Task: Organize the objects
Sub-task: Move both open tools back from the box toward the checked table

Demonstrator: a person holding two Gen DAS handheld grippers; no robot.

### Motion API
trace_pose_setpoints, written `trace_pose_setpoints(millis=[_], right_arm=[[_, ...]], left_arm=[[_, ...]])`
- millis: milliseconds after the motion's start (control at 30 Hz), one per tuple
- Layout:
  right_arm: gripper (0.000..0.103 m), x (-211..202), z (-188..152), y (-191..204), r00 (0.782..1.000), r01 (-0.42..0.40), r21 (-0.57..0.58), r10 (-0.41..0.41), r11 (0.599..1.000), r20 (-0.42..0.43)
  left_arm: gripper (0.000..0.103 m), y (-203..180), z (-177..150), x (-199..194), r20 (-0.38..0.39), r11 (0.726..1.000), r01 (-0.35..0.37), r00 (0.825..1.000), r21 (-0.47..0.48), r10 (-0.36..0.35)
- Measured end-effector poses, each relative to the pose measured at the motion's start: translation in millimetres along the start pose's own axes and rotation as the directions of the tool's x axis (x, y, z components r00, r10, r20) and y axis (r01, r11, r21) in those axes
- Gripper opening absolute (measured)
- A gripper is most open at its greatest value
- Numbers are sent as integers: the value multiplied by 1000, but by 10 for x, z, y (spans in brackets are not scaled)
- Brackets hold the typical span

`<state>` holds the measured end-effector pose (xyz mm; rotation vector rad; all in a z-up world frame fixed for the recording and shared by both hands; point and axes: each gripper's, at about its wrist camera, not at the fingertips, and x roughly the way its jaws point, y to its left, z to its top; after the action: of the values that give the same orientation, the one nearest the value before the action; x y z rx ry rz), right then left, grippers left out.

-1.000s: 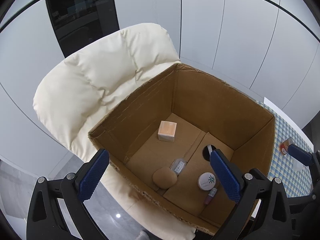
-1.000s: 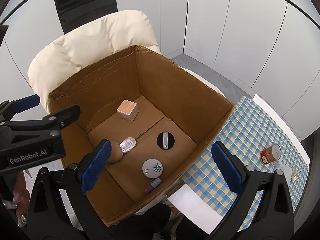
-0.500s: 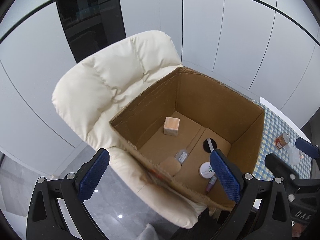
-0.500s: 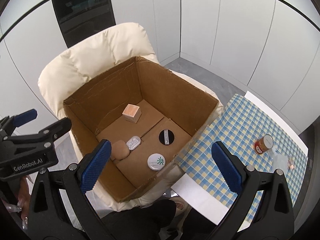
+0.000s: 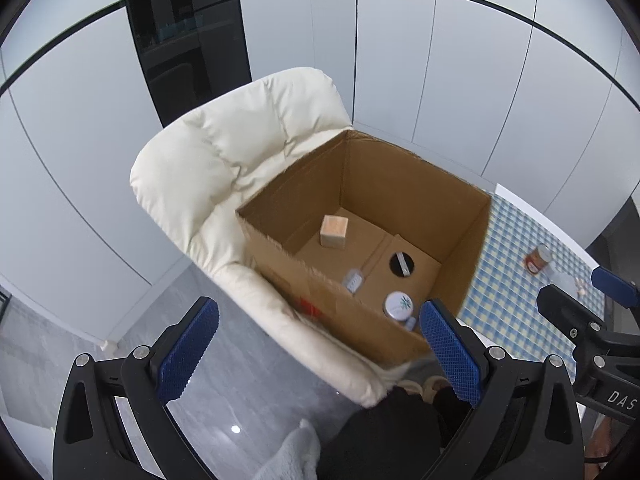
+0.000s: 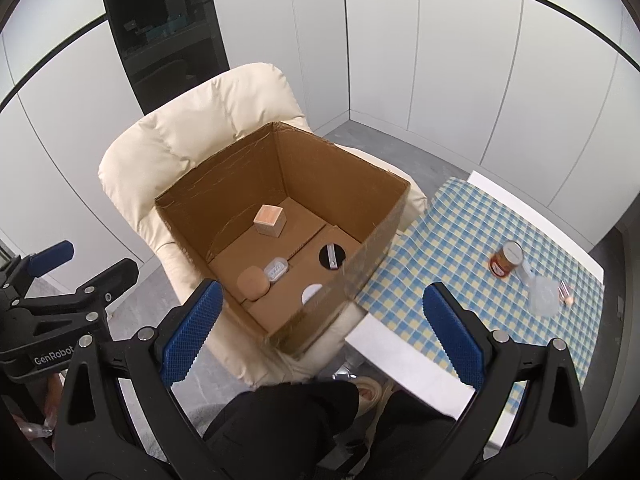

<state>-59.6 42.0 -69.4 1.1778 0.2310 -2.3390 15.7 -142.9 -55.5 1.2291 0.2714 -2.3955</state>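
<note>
While both grippers hang wide open and hold nothing, the can (image 6: 507,259) stands on the checked table (image 6: 440,248), off to the right of the box (image 6: 384,216). The right gripper (image 6: 320,332) is nearer to it than the left gripper (image 5: 316,344).

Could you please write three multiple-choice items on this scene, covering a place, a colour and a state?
1. Where does the cardboard box sit?
A. on the cream chair
B. on the checked table
C. on the floor

2. What colour is the tablecloth?
A. plain red
B. blue and yellow check
C. black

3. How is the right hand-held gripper?
A. shut on the can
B. shut on the wooden cube
C. open and empty

Answers: 1 A, the cushion shows under and behind the box. 2 B, the check is plain around the red can. 3 C, its blue pads stand wide apart with nothing between them.
</note>
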Motion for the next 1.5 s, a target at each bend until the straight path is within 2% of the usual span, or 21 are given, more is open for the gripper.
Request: trace_pose_setpoints(millis=[300, 700, 867, 1033, 1167, 1500], right_arm=[[102, -460, -400, 35, 1000, -21, 16, 21, 1000, -15], [102, -824, -881, 94, 999, 5, 51, -3, 999, -40], [102, -999, -1041, 191, 999, 8, 29, -7, 1000, -37], [102, -1173, -1143, 263, 1000, 16, 10, -16, 1000, -24], [102, -1268, -1180, 287, 1000, 24, 13, -23, 1000, -20], [102, -1430, -1237, 261, 998, 56, 10, -56, 998, 0]], left_arm=[[101, 76, -390, -460, 12, 1000, -17, 1000, 13, 17], [101, 212, -853, -894, 19, 999, -32, 999, 33, 31], [101, 269, -955, -1028, 11, 1000, -6, 1000, 12, 5], [101, 297, -1036, -1143, 16, 1000, -15, 1000, 20, 14], [101, 338, -1071, -1183, -3, 1000, -11, 1000, 19, 11], [101, 335, -1076, -1293, 23, 1000, -2, 1000, 27, 2]])
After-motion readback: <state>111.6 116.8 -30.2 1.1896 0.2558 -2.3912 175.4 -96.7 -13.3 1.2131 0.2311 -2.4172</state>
